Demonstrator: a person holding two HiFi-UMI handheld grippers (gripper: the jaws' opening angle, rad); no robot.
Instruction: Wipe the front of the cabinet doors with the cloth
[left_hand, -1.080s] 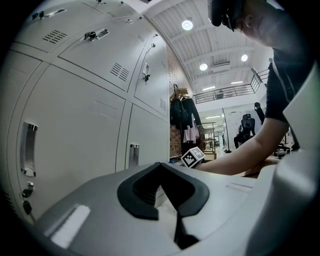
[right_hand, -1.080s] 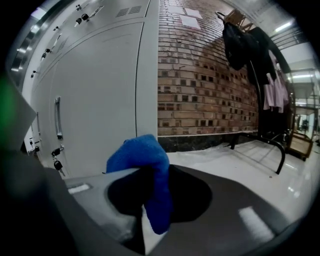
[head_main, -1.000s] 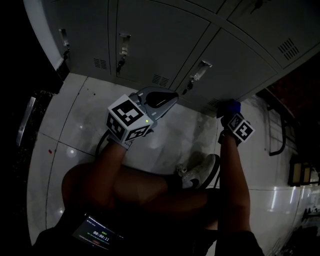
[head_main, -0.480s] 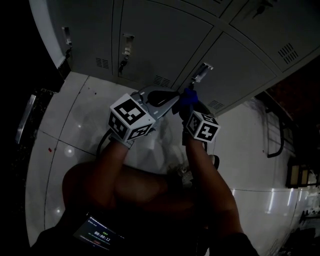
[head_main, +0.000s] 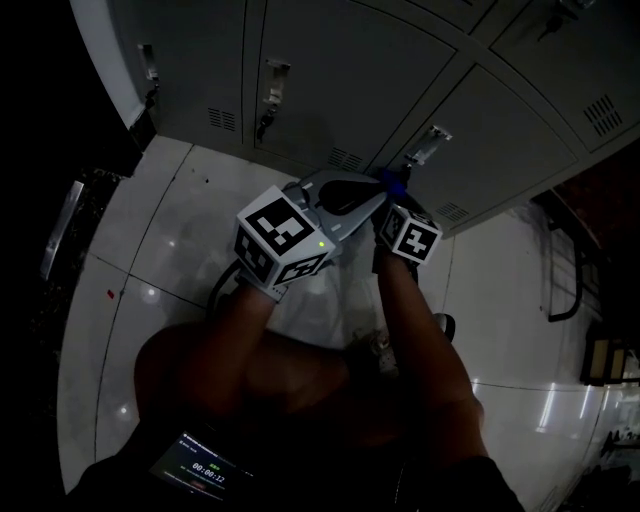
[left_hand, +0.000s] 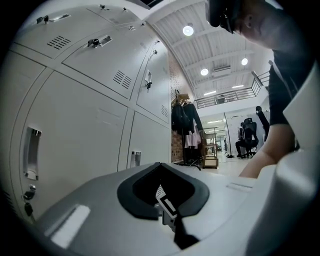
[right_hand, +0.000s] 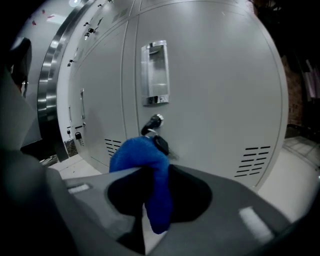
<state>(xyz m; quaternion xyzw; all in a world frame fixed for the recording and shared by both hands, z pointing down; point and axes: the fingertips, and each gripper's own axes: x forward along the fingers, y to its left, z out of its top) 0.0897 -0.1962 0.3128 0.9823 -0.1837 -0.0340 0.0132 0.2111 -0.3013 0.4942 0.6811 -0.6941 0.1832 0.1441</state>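
Note:
Grey cabinet doors (head_main: 330, 80) fill the top of the head view. My right gripper (head_main: 392, 197) is shut on a blue cloth (head_main: 393, 180), held close to the door just below a metal handle (head_main: 428, 147). In the right gripper view the blue cloth (right_hand: 142, 155) bulges out of the right gripper (right_hand: 152, 200) in front of the door (right_hand: 215, 90), beneath its handle (right_hand: 154, 72) and keyed lock (right_hand: 156, 120). Beside it, my left gripper (head_main: 350, 195) is shut and holds nothing. The left gripper (left_hand: 162, 187) points along the row of doors (left_hand: 75, 135).
White floor tiles (head_main: 150, 250) lie below the cabinets. A dark object (head_main: 60, 230) stands at the far left and a dark frame (head_main: 565, 270) at the right. Vent slots (right_hand: 255, 160) sit low on the door. A clothes rack (left_hand: 182, 122) stands farther along the row.
My right gripper has swung left and up with the blue cloth, from the lower right door edge to beside the left gripper under the handle. The left gripper has barely moved.

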